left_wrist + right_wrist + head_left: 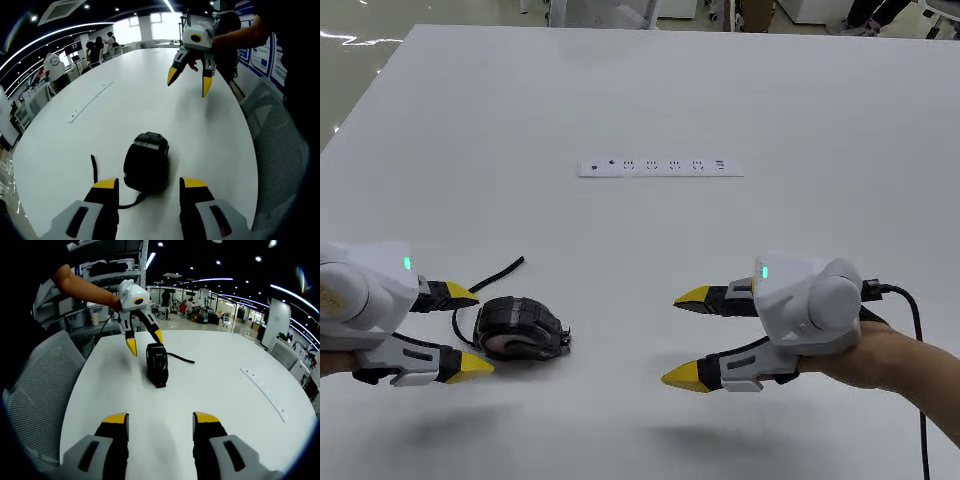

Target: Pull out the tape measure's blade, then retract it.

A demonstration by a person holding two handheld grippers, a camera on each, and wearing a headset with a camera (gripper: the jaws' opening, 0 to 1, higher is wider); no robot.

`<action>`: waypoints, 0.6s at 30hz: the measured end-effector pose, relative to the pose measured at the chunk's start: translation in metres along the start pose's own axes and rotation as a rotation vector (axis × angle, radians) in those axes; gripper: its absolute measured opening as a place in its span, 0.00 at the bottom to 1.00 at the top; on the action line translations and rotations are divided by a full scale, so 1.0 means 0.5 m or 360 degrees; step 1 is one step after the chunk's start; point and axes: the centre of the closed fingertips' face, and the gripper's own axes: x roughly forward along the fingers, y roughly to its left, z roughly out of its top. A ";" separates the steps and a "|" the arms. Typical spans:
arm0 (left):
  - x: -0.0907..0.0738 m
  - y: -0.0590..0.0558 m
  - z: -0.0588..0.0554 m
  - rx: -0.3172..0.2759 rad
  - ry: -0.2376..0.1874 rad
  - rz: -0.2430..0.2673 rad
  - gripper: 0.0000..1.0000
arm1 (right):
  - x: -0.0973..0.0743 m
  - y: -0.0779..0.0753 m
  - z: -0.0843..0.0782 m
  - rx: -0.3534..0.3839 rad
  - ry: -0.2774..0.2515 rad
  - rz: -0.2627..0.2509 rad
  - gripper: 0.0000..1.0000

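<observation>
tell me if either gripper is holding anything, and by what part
Nothing is held. The left gripper is open beside the tape measure, not clamped; the right gripper is open and empty.

One tape measure (520,328), one power strip (660,167), two claws (482,331) (671,339)

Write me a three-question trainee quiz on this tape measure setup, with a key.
1. True or false: the right gripper is shut on the tape measure.
2. Which thing lies farther up the table, beyond the tape measure? A. power strip B. mug C. scissors
3. Fill in: the jaws of the left gripper stand ___, with the tape measure just ahead of them.
Key: 1 false; 2 A; 3 open.
</observation>
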 end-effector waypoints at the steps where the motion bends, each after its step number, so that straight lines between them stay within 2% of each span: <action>1: 0.002 0.001 0.000 0.0007 0.0005 -0.0006 0.44 | 0.004 -0.001 0.000 -0.0007 0.0005 0.0004 0.51; 10: 0.030 0.003 -0.010 0.0073 0.0085 -0.0076 0.40 | 0.044 -0.012 0.004 -0.0036 0.0025 0.0044 0.47; 18: 0.050 0.004 -0.012 0.0121 0.0135 -0.0129 0.35 | 0.085 -0.020 0.005 -0.0009 0.0019 0.0080 0.44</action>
